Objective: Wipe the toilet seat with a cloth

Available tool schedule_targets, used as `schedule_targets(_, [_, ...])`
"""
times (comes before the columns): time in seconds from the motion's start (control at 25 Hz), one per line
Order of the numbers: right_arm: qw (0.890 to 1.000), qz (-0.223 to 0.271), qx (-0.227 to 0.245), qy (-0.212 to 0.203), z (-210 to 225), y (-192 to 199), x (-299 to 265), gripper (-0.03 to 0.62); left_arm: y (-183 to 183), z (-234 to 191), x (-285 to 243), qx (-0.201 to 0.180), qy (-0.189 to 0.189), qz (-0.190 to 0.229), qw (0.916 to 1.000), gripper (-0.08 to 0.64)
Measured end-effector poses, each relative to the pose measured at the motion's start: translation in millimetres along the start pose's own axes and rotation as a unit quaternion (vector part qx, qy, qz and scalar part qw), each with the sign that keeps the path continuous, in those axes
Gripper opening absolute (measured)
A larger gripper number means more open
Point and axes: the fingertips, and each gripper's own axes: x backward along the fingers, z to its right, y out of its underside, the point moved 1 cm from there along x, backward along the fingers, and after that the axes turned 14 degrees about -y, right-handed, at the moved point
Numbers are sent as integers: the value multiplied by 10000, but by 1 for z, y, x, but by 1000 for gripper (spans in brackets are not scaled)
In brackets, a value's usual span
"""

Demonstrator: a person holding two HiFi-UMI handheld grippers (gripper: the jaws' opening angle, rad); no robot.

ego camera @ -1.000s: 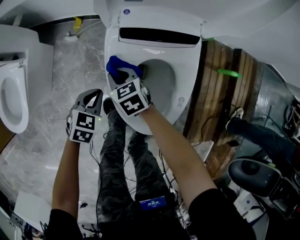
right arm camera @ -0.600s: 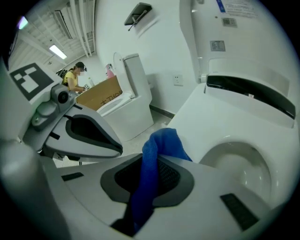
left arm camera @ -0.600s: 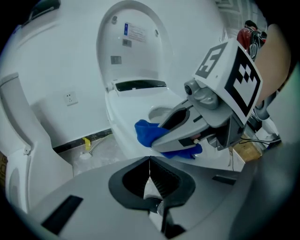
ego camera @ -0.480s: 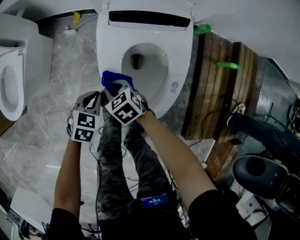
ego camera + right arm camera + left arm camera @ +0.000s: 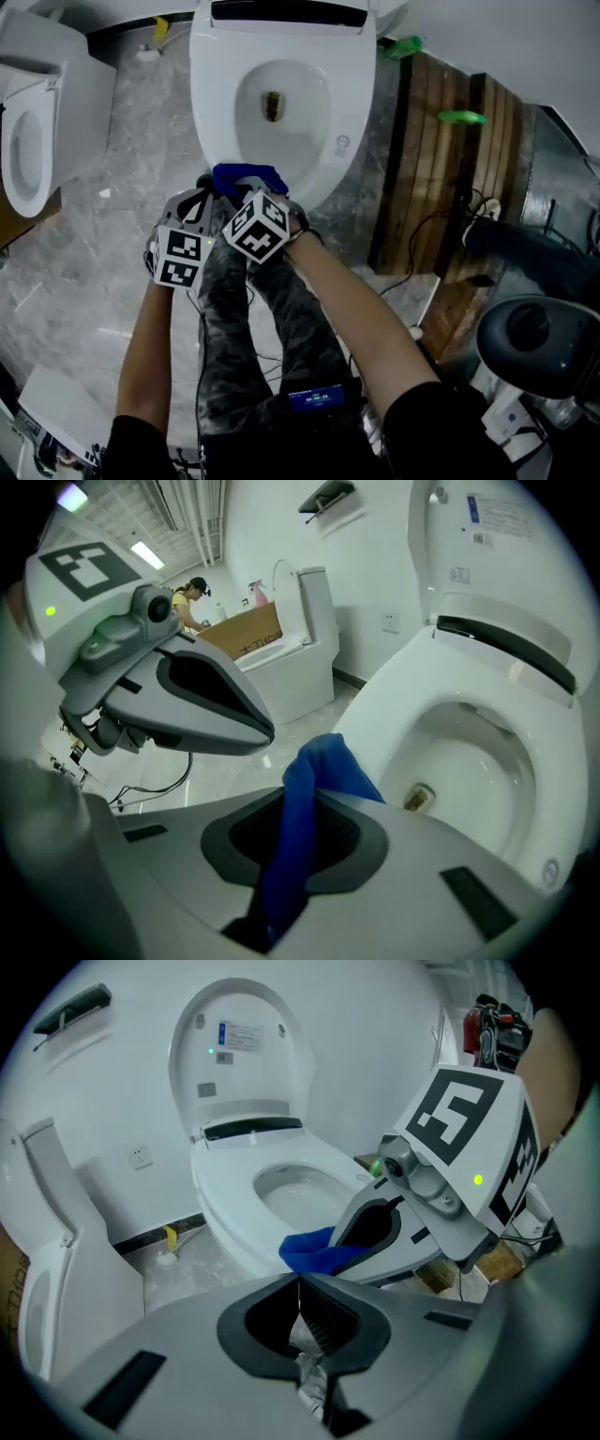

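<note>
**Head view:** the right gripper holds a blue cloth at the front lip of the toilet seat. Whether cloth and seat touch can't be told from here. The left gripper is just beside it, off the seat's front-left edge and over the floor. The lid is up, and a brownish spot sits in the bowl, inside the seat ring.

**Left gripper view:** the jaws are clenched together w/ nothing clearly gripped. A pale patch below the pads is prob. floor showing through. The cloth hangs at the seat's near rim, under the right gripper's tip.

**Right gripper view:** the jaws are clamped on a narrow fold of cloth, its loose end poking up beside the seat's front.

**Risks, as judged:**
- This near the front lip, the cloth could slide off the seat and wipe only air.
- The loose end could flop inward over the seat ring into the bowl and get soiled.
- The thin pinch could pull free if the cloth drags on the seat.
- The grippers are nearly touching and could knock together.
</note>
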Motion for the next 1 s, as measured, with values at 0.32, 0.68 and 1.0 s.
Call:
schedule_targets(0.32, [9973, 139, -696, -163, -15, 56, 31, 52, 2, 54, 23, -456, 245, 14, 9987, 12])
schedule_targets(0.68, [9910, 367, -1287, -66, -6, 105, 69, 52, -29, 106, 18, -1140, 634, 158, 9913, 12])
schedule_targets(1.0, [9843, 658, -1637, 118, 18, 122, 97, 52, -55, 132, 9, -1452, 871, 186, 9854, 12])
